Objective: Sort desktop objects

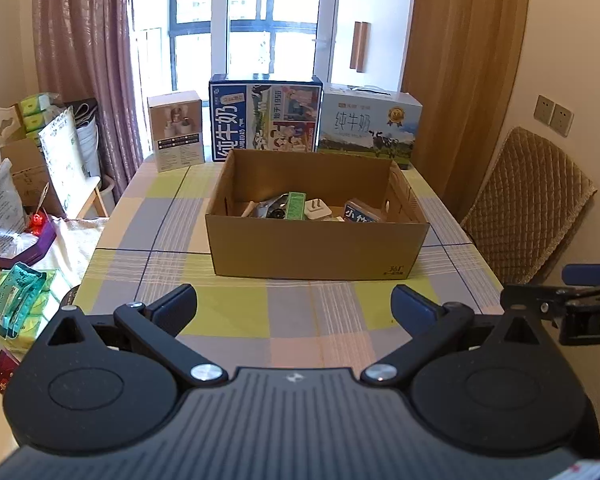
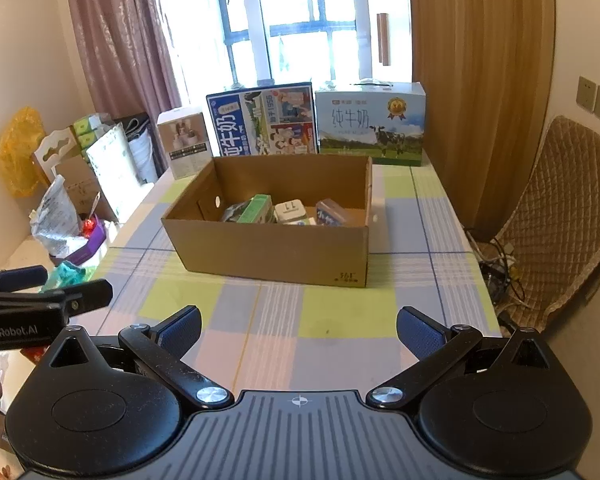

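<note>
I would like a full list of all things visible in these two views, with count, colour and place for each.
Cardboard box: 1, brown, open, centre of table.
Green carton: 1, green, inside box.
Plug adapter: 1, white, inside box, beside green carton.
Small blue-and-white box: 1, inside box, right side.
Milk cases: 2, blue and white, far table edge behind box.
Beige product box: 1, far left of table.
Tablecloth: 1, checked yellow, blue, pink.
Chair: 1, tan quilted cover, right of table.
Curtains: purple left, brown right.
Wall sockets: 2, right wall.
Left gripper: open, empty.
Right gripper: open, empty.
</note>
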